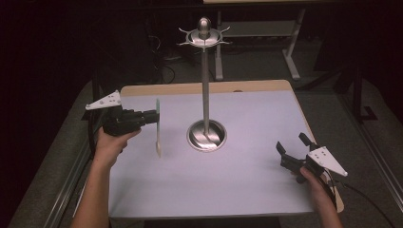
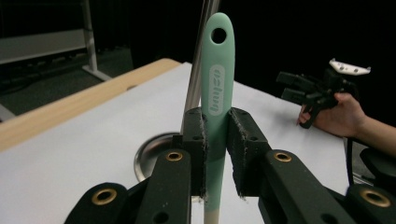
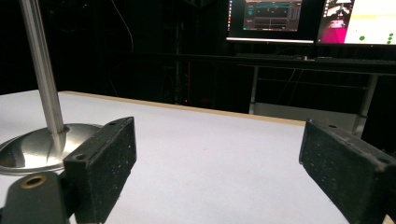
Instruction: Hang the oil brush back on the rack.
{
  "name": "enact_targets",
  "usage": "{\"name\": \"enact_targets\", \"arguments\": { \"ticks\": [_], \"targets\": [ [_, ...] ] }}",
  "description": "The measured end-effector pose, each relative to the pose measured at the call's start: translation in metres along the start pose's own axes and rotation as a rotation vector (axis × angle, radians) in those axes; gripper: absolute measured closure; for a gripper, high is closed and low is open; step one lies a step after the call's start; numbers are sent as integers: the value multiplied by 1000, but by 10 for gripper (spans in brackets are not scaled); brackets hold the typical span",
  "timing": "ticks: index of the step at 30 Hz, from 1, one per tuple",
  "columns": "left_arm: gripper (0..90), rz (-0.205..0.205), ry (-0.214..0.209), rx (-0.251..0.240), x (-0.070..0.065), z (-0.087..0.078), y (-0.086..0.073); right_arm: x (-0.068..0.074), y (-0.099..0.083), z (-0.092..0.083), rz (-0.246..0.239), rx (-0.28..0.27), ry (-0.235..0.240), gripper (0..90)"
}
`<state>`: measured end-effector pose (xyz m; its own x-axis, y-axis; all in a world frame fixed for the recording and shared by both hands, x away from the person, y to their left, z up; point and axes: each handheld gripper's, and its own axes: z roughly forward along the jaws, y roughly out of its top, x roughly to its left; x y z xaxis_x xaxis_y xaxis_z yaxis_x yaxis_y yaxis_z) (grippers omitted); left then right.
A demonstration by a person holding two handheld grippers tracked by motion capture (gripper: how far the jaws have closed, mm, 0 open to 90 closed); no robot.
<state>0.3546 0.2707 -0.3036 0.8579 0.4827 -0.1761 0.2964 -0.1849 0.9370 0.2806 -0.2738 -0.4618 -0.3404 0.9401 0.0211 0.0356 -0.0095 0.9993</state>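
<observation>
One utensil, one metal stand, two grippers and one table make up the scene.

In the high view, at about nine o'clock on the table (image 1: 247, 190), the left gripper (image 1: 154, 115) is clamped on the mint-green utensil (image 1: 158, 128), which hangs upright with its lower end just over the white tabletop. The left gripper view shows both pads pressed against the green handle (image 2: 217, 93), whose end with one hanging hole points up past the jaws. The utensil sits near the table's left edge, with some bare surface between it and the stand.

At the centre, the stand (image 1: 206, 85) rises from a round shiny base (image 1: 206, 135) to a crown of short hooks (image 1: 204, 37); I count roughly six, though they are small and hard to tell apart. Nothing hangs on them.

At about four o'clock, close to the table's right edge, the right gripper (image 1: 292, 145) rests low with its jaws spread wide and nothing between them. The right gripper view shows open white tabletop (image 3: 210, 154) ahead to the far wooden edge.
</observation>
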Motion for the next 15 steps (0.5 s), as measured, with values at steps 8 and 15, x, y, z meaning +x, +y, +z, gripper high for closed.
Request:
{"name": "enact_targets", "arguments": {
  "ticks": [8,15],
  "targets": [
    [777,43,-1,-23,-4,1,31,0,0,0,1,-2,-1,104],
    [777,82,-21,-49,-9,5,67,0,0,0,3,-1,0,104]
  ]
}}
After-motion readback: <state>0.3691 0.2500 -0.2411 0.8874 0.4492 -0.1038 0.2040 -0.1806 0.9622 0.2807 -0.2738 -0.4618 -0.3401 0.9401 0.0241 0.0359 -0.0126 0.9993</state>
